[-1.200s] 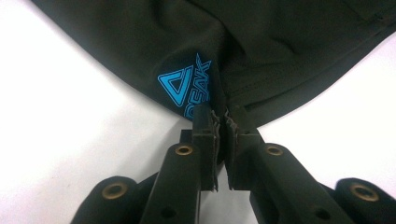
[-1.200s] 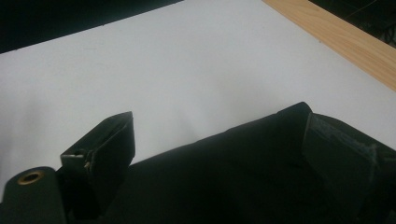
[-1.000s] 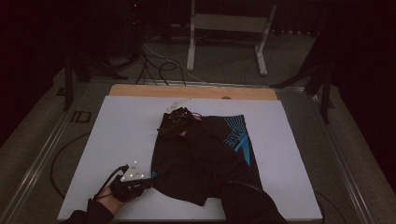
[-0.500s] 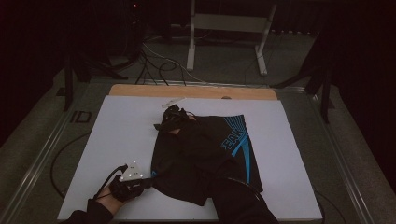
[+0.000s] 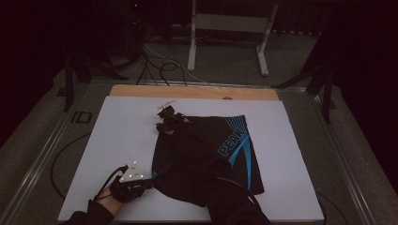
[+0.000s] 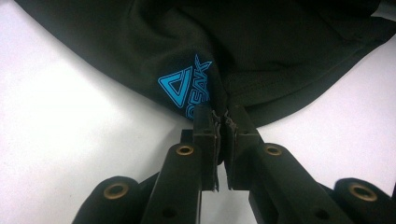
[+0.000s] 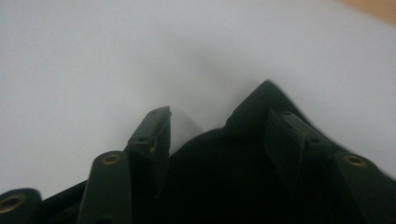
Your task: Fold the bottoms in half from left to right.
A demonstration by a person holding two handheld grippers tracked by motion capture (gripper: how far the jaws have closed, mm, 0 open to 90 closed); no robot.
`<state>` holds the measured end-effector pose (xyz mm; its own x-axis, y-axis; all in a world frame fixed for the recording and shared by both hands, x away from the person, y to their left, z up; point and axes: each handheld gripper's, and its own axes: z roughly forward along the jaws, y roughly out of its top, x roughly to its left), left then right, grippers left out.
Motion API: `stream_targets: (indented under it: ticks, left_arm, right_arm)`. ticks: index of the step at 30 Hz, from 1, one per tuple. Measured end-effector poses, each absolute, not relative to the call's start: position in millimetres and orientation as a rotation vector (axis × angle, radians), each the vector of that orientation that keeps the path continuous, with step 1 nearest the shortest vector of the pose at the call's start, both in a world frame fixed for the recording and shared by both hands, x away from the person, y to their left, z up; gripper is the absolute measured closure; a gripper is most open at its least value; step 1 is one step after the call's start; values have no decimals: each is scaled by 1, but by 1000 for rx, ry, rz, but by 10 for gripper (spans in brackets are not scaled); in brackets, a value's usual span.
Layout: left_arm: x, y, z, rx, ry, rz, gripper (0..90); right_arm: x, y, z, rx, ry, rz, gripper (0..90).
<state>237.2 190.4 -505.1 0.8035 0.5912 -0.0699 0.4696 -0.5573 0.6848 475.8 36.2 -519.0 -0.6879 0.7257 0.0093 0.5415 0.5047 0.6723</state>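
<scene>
Black shorts (image 5: 206,154) with blue lettering on a white table (image 5: 117,131).

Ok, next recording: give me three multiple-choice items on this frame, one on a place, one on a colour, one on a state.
1. Where is the left gripper on the black fabric shorts?
A. near edge, by the small triangle logo
B. far corner
C. off the cloth

2. What colour is the print on the shorts?
A. red
B. blue
C. yellow

3. How do the right gripper fingers stand?
A. pressed shut on the cloth
B. apart, with cloth between them
C. apart over the bare white table sheet

Key: 1 A, the left gripper view shows it pinching the hem beside the logo; 2 B, the lettering is blue; 3 B, the right gripper view shows a gap around the fold.
</scene>
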Motion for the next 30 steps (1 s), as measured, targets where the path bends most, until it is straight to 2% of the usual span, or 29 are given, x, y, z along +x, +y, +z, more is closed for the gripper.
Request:
stream_targets:
  ticks: [3, 9, 11, 13, 16, 30]
  left_arm:
    - [237, 190, -505, 2265, 779, 217, 847]
    - [237, 190, -505, 2270, 779, 221, 847]
    - [237, 190, -505, 2272, 782, 220, 847]
    - [237, 190, -505, 2272, 784, 221, 847]
    - [237, 191, -504, 2266, 789, 225, 847]
    - [234, 190, -497, 2245, 778, 234, 849]
  right_arm:
    - [473, 41, -522, 1065, 2465, 934, 426]
    - [475, 35, -520, 1020, 2466, 901, 608]
    - [475, 35, -520, 1020, 2466, 892, 630]
    - [475, 36, -519, 1017, 2458, 866, 749]
    - [477, 33, -518, 1004, 2466, 869, 846]
    - [473, 22, -503, 931, 2469, 922, 876]
